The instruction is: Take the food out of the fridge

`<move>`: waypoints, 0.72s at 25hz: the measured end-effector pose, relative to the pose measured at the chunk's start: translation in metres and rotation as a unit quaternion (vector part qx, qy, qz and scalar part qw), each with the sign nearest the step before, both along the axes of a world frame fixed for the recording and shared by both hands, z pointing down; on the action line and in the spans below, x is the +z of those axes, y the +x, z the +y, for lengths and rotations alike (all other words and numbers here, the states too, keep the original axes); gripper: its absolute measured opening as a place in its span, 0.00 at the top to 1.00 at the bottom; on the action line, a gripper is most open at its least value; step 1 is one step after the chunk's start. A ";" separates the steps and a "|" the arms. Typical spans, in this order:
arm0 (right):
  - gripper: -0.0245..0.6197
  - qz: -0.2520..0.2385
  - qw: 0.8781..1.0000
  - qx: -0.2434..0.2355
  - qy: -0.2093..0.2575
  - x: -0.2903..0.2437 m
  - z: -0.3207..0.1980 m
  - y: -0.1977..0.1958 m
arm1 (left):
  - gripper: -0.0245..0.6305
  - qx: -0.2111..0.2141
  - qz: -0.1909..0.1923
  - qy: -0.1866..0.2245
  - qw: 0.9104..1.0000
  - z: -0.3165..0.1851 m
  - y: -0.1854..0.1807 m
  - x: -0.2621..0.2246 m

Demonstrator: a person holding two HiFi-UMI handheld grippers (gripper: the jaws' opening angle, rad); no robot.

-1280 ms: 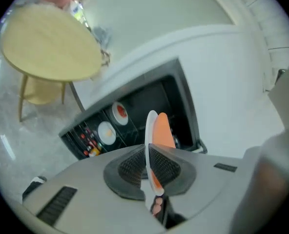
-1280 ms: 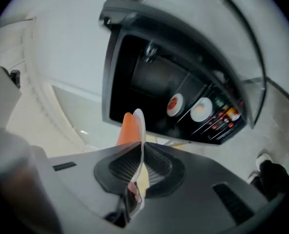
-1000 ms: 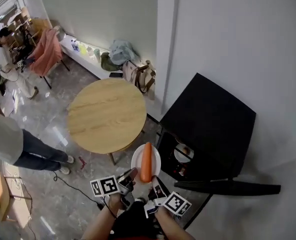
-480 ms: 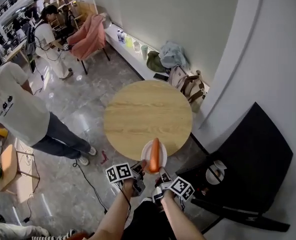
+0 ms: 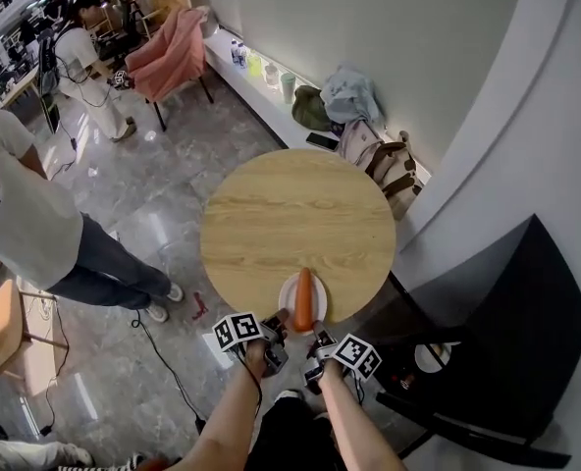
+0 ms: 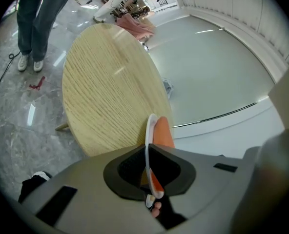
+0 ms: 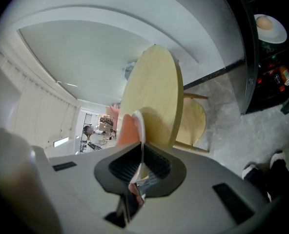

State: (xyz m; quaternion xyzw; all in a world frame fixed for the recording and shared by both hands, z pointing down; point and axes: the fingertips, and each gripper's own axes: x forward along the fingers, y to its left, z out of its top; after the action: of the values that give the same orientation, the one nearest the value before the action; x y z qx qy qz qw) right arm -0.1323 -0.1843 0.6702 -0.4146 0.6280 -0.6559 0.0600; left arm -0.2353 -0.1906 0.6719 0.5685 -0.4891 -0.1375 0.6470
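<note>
The white plate [image 5: 286,294], pinched at its near rim by the closed fingers of the left gripper [image 5: 275,328] and right gripper [image 5: 319,340] above the round wooden surface's [image 5: 290,214] near edge, should be lowered level so that the carrot [image 5: 303,302] is not rolled off.

No text, label or number can be read anywhere.
</note>
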 end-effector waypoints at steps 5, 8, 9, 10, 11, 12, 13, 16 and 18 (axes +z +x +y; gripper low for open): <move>0.93 0.077 0.996 -0.033 0.014 0.009 -0.010 0.002 | 0.92 0.029 -0.041 -0.011 0.999 -0.005 -0.003 0.013; 0.93 0.126 0.992 -0.017 0.022 0.006 -0.018 0.020 | 0.92 0.024 -0.074 -0.019 0.997 -0.005 -0.013 0.014; 0.93 0.140 0.990 -0.018 0.029 0.003 -0.021 0.024 | 0.92 0.022 -0.090 -0.023 0.995 -0.006 -0.019 0.014; 0.93 0.151 0.988 -0.023 0.036 0.000 -0.024 0.027 | 0.91 0.023 -0.113 -0.025 0.993 -0.007 -0.025 0.013; 0.93 0.157 0.986 -0.031 0.042 -0.004 -0.026 0.028 | 0.91 0.026 -0.143 -0.026 0.989 -0.008 -0.031 0.012; 0.93 0.159 0.985 -0.038 0.049 -0.007 -0.026 0.028 | 0.90 0.029 -0.175 -0.024 0.984 -0.009 -0.037 0.009; 0.93 0.158 0.985 -0.046 0.055 -0.011 -0.026 0.026 | 0.90 0.029 -0.206 -0.019 0.978 -0.011 -0.043 0.004; 0.93 0.155 0.983 -0.068 0.069 -0.020 -0.019 0.018 | 0.83 0.020 -0.264 0.006 0.964 -0.024 -0.059 -0.019; 0.93 0.158 0.981 -0.082 0.078 -0.028 -0.012 0.014 | 0.81 0.031 -0.307 0.030 0.951 -0.027 -0.063 -0.044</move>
State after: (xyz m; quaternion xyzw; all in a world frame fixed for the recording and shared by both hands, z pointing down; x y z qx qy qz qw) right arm -0.1183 -0.1963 0.6423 -0.4540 0.7107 -0.5338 -0.0617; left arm -0.2985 -0.2171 0.6283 0.6173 -0.6416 0.0492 0.4526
